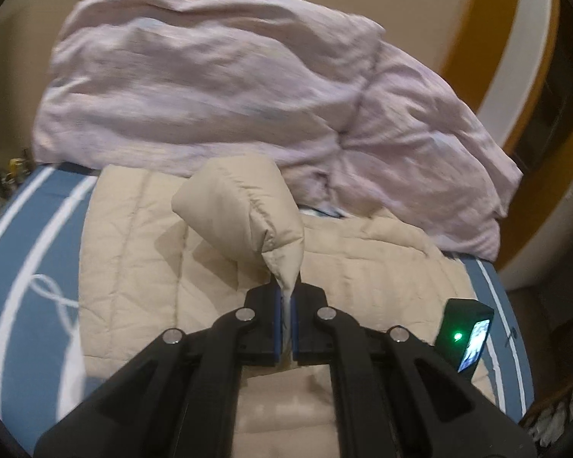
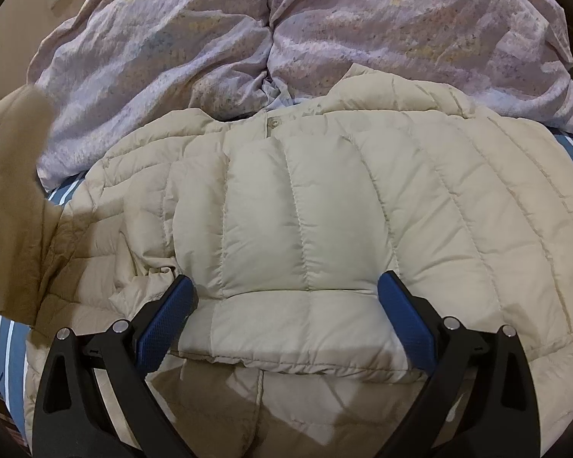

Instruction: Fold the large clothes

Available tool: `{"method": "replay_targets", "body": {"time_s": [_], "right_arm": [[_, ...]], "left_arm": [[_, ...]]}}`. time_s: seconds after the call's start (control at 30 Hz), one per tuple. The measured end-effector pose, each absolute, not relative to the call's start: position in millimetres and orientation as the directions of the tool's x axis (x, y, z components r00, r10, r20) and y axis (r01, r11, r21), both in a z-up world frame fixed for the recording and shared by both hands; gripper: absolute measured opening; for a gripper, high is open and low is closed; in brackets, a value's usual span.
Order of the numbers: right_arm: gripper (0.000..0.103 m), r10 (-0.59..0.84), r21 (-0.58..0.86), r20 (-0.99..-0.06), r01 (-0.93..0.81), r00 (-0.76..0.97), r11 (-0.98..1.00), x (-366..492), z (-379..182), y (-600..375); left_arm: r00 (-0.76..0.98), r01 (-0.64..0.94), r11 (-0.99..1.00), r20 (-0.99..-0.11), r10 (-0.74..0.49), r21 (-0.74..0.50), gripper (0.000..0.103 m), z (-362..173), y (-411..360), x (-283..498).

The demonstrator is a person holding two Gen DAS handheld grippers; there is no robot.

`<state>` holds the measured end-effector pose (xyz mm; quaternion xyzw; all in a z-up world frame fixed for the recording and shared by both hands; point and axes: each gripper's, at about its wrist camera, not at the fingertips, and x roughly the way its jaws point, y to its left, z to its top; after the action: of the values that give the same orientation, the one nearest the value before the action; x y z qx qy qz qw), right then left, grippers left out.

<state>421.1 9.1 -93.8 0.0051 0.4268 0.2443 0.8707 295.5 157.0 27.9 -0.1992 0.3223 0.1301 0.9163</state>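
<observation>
Beige quilted down jacket [image 2: 305, 210]: puffy, light and soft, with slick shell fabric; it likely slumps and slides rather than holding a crease. It lies spread on the bed, collar toward the bedding, one sleeve already folded across its chest.
Lilac crumpled duvet [image 1: 195, 87]: heaped at the far side of the bed, touching the jacket's collar end.
Blue striped bedsheet [image 1: 30, 252]: shows at both sides of the jacket.
Where to take hold: judged best at a cuff, hem or seam edge, where the padding thins and the pads can bite.
Sleeve [image 1: 244, 206]: lifted off the jacket body, hanging in a curl from its pinched cuff.
Left hand-held gripper [image 1: 285, 305]: clamped tight on the sleeve cuff, above the jacket.
Right hand-held gripper [image 2: 286, 305]: jaws spread wide, straddling the folded sleeve's end, gripping nothing.
</observation>
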Motion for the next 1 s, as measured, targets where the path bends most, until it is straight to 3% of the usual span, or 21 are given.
{"method": "replay_targets", "body": {"time_s": [0.27,0.43,0.63,0.9,1.0], "right_arm": [[0.099,0.413,0.196,-0.728,-0.411,0.548,0.890,415,-85,-2],[0.099,0.295,0.063,-0.752,-0.380,0.590,0.923,411,-70,-13],[0.099,0.198,-0.053,-0.712,-0.332,0.674,0.942,402,-51,-57],[0.099,0.179,-0.030,-0.720,-0.289,0.670,0.957,394,-49,-111],[0.099,0.189,-0.021,-0.720,-0.294,0.667,0.956,384,-49,-123]], "left_arm": [[0.737,-0.289,0.914,-0.675,0.022,-0.286,0.004,12,121,339],[0.711,-0.278,0.916,-0.703,-0.008,-0.291,0.004,0,108,355],[0.675,-0.235,0.917,-0.733,-0.084,-0.322,0.006,-11,85,371],[0.651,-0.158,0.930,-0.743,-0.154,-0.332,0.044,-10,53,367],[0.659,-0.159,0.940,-0.742,-0.128,-0.303,0.048,-5,52,356]]}}
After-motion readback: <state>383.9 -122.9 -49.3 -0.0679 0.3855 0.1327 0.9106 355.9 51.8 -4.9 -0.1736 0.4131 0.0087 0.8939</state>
